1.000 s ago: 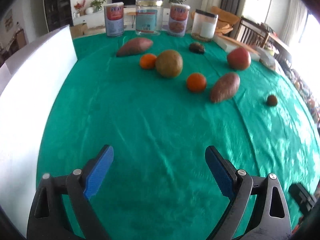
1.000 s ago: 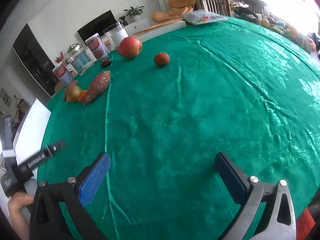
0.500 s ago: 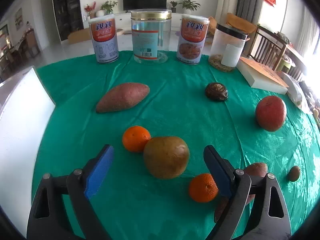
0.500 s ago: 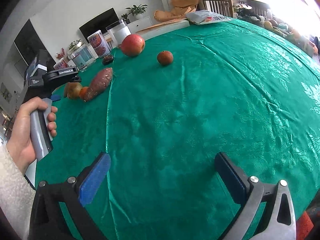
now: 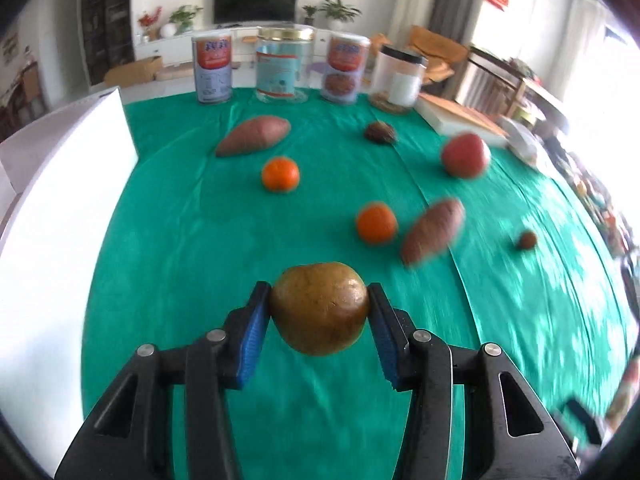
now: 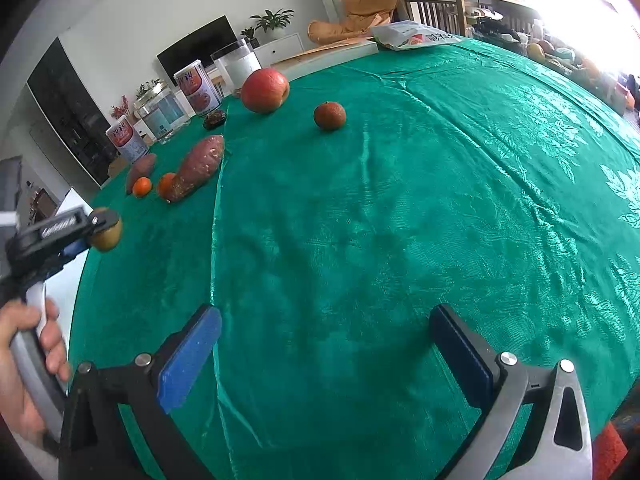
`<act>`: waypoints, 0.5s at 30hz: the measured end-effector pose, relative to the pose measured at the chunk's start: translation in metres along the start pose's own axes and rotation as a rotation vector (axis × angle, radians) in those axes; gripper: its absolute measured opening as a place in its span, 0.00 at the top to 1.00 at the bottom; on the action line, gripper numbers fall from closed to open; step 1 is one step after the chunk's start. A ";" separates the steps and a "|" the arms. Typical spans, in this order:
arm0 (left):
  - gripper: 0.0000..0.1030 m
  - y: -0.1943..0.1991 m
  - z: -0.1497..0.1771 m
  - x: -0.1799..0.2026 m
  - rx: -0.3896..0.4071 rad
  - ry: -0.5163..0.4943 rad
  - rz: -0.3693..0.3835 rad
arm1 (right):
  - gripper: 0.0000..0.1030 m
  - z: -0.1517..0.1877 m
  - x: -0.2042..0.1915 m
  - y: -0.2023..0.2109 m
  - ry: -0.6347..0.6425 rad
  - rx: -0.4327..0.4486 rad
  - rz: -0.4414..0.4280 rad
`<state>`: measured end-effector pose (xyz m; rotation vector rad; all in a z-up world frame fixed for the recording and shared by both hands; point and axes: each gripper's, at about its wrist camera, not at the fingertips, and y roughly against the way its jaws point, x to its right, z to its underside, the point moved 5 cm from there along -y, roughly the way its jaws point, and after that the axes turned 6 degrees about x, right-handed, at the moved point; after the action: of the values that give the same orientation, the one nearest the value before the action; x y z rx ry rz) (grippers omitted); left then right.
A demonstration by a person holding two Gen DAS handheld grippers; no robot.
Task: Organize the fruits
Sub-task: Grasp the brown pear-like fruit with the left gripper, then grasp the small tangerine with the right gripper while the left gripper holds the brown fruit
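My left gripper (image 5: 319, 292) is closing, and its blue pads press both sides of a round brown-green fruit (image 5: 320, 308) held clear of the green tablecloth (image 5: 200, 240). The right wrist view shows that same fruit (image 6: 106, 234) at the far left, a hand on the gripper's handle. On the cloth lie two oranges (image 5: 280, 174) (image 5: 376, 222), two sweet potatoes (image 5: 254, 136) (image 5: 433, 230), a red apple (image 5: 465, 155) and a small dark fruit (image 5: 526, 239). My right gripper (image 6: 325, 314) stands open over bare cloth, nothing between its fingers.
A white board (image 5: 60, 200) runs along the table's left edge. Two cans, a glass jar (image 5: 283, 66) and a white-filled jar stand in a row at the back. A dark lump (image 5: 379, 133) lies near them, a flat box (image 5: 460, 118) at back right.
The left gripper went forward to the fruits, shut on the brown-green one and drew back with it lifted off the cloth. The right gripper stayed still.
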<state>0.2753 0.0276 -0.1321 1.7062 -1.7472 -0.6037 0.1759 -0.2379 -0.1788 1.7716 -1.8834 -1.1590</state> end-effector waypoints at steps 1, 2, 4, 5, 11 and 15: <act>0.51 0.009 0.014 0.003 -0.015 -0.037 0.011 | 0.00 0.000 0.000 0.000 0.000 0.000 0.000; 0.51 0.015 0.023 0.005 -0.028 -0.068 0.015 | 0.00 0.000 0.000 0.000 0.000 0.000 0.000; 0.51 0.026 0.045 0.008 -0.043 -0.129 0.012 | 0.00 0.001 0.000 0.001 -0.002 0.000 -0.001; 0.51 0.030 0.053 0.008 -0.039 -0.154 0.006 | 0.00 0.001 0.000 0.001 -0.003 0.001 -0.001; 0.24 0.034 0.072 0.011 0.048 -0.237 -0.043 | 0.00 0.003 -0.001 0.001 0.013 -0.004 0.012; 0.17 0.027 0.075 0.003 0.039 -0.219 -0.093 | 0.00 0.003 0.000 0.003 -0.001 -0.003 -0.003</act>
<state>0.2038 0.0193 -0.1656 1.8128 -1.8463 -0.8304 0.1715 -0.2375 -0.1787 1.7734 -1.8798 -1.1635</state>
